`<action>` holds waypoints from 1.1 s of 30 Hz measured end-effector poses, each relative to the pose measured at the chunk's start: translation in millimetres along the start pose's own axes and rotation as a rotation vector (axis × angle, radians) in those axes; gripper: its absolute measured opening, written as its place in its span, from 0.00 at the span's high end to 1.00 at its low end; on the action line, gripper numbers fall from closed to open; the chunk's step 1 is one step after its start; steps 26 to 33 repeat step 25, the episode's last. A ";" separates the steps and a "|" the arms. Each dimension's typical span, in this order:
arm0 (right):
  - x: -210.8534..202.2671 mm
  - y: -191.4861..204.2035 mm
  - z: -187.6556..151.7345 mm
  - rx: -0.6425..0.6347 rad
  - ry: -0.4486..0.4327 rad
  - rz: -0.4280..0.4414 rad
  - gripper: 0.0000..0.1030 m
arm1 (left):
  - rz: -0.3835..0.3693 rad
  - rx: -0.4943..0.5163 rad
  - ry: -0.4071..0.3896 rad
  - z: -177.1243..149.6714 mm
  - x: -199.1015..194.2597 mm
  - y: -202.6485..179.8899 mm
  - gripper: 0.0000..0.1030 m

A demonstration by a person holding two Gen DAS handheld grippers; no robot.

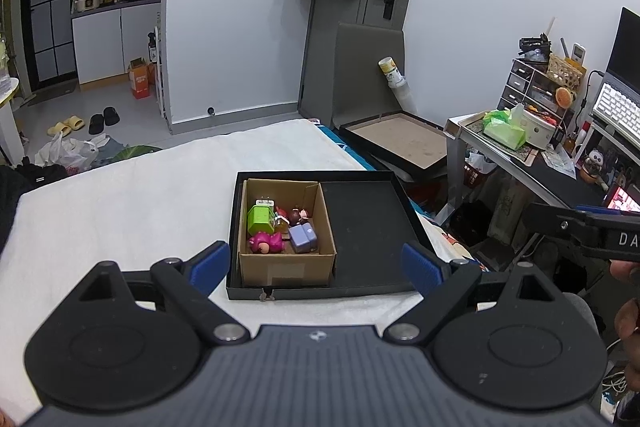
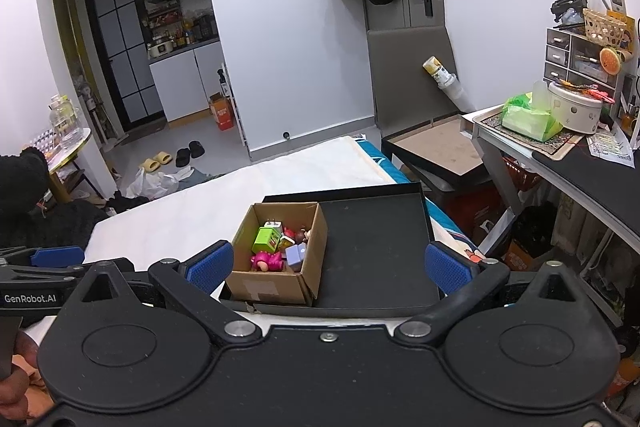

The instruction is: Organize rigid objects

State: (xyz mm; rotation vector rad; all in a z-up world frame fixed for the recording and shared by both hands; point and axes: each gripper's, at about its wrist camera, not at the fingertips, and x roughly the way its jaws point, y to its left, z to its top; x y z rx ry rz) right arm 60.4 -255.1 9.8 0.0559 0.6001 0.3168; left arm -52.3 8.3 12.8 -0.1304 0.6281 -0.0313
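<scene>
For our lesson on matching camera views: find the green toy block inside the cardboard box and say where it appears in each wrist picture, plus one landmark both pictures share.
Left wrist view: the green toy block sits just left of centre, in the cardboard box, toward its left wall.
Right wrist view: the green toy block sits left of centre, mid-height, in the same box.
Shared landmark: the black tray holding the box.

The tray (image 1: 368, 219) lies on the bed (image 1: 120, 211). The cardboard box (image 1: 286, 269) sits in the tray's left half. Small toys (image 1: 280, 227) lie inside the box. The table (image 1: 532, 163) stands right of the bed.
</scene>
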 end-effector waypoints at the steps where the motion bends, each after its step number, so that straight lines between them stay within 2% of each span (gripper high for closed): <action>1: -0.1 0.0 -0.1 0.000 0.000 0.000 0.00 | 0.000 0.000 0.001 0.1 0.0 0.0 0.11; 33: 2.0 -1.4 -1.5 -0.005 0.004 0.011 0.00 | -0.007 0.013 -0.017 1.1 -3.6 -3.9 0.11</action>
